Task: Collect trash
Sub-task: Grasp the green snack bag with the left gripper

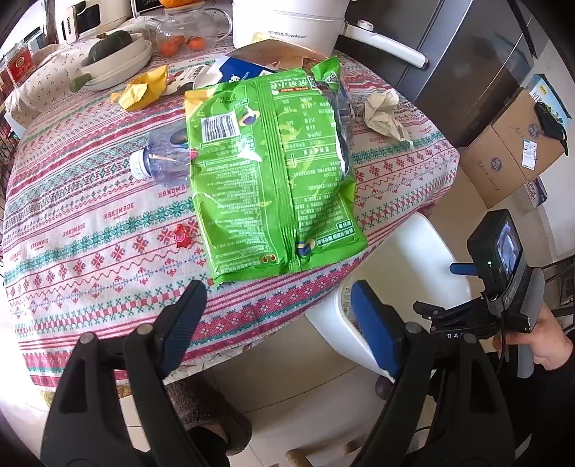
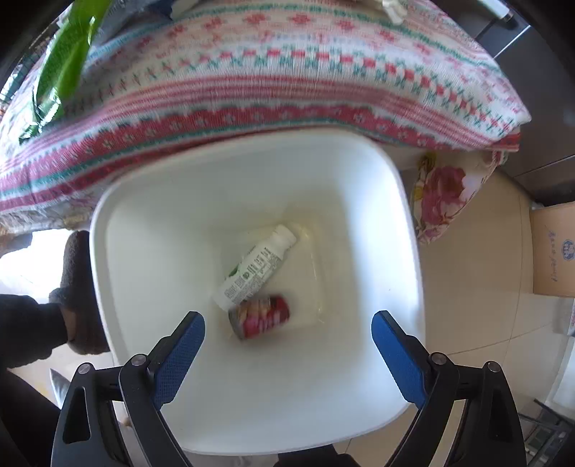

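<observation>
Both the left gripper (image 1: 278,316) and right gripper (image 2: 287,345) gaped empty (right over the white plastic bin (image 2: 151,251)); the green foil snack bag (image 1: 266,172) lay on the table.

A patterned tablecloth (image 1: 90,222) covers the table and serves as the landmark: toward its far edge sit stacked white dishes (image 1: 115,66) holding a dark green squash (image 1: 109,45), with small oranges (image 1: 183,45) and a glass teapot (image 1: 196,23) just beyond them and a white Royalstar appliance (image 1: 287,21) behind. Off the cloth's right side stands a dark refrigerator (image 1: 467,64), with cardboard boxes (image 1: 514,147) on the floor beside it. Below the cloth's near edge a floral cloth (image 2: 442,194) hangs down, and a grey slipper (image 2: 77,287) rests on the tiled floor.
</observation>
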A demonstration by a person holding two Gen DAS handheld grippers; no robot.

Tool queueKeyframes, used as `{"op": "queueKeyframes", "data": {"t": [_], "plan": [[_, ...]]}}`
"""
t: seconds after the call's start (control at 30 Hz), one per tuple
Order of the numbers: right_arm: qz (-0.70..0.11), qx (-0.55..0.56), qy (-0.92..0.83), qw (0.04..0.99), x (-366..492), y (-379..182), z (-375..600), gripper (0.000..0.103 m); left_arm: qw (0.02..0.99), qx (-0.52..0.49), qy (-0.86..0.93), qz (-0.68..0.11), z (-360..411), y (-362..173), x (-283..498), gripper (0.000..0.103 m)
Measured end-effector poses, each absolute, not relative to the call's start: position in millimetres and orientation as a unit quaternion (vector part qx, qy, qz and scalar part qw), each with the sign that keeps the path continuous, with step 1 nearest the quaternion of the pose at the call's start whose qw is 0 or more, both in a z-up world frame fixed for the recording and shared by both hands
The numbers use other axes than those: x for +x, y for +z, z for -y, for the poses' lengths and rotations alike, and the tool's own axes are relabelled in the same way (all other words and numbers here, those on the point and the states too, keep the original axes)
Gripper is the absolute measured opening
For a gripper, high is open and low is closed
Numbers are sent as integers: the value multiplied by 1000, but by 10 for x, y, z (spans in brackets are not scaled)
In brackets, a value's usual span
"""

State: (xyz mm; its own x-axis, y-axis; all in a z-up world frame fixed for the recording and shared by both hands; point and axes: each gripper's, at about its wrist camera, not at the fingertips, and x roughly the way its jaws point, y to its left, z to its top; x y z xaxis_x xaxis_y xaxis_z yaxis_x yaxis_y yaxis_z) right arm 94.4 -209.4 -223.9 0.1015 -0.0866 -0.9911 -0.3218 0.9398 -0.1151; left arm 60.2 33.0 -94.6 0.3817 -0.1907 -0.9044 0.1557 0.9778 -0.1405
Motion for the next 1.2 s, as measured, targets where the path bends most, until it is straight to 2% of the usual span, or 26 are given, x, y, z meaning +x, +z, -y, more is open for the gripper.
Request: {"op": "queueKeyframes", "data": {"t": [0.33,0.57,0.7,0.8,1.2], "plan": [[-614,-123,99,774,954,-1636,1848,95,833,-61,-103,-540,-432,-1107,911,83],[-593,-94,108,792,1016,-1345,1941,95,845,-52,-77,-526,-333,-1232,1123,83],[-590,-88,109,795,928,-1348,1975,95,847,-40,-68,-526,-160,-1248,1113,84],[-588,-86,108,797,934,-1296,1985,95,851,-23,-63,-521,-20,-1245,1141,91],[-586,-68,102,801,972,-1341,2118,95,835,32,0,-550,345,-1625,1391,91]]}}
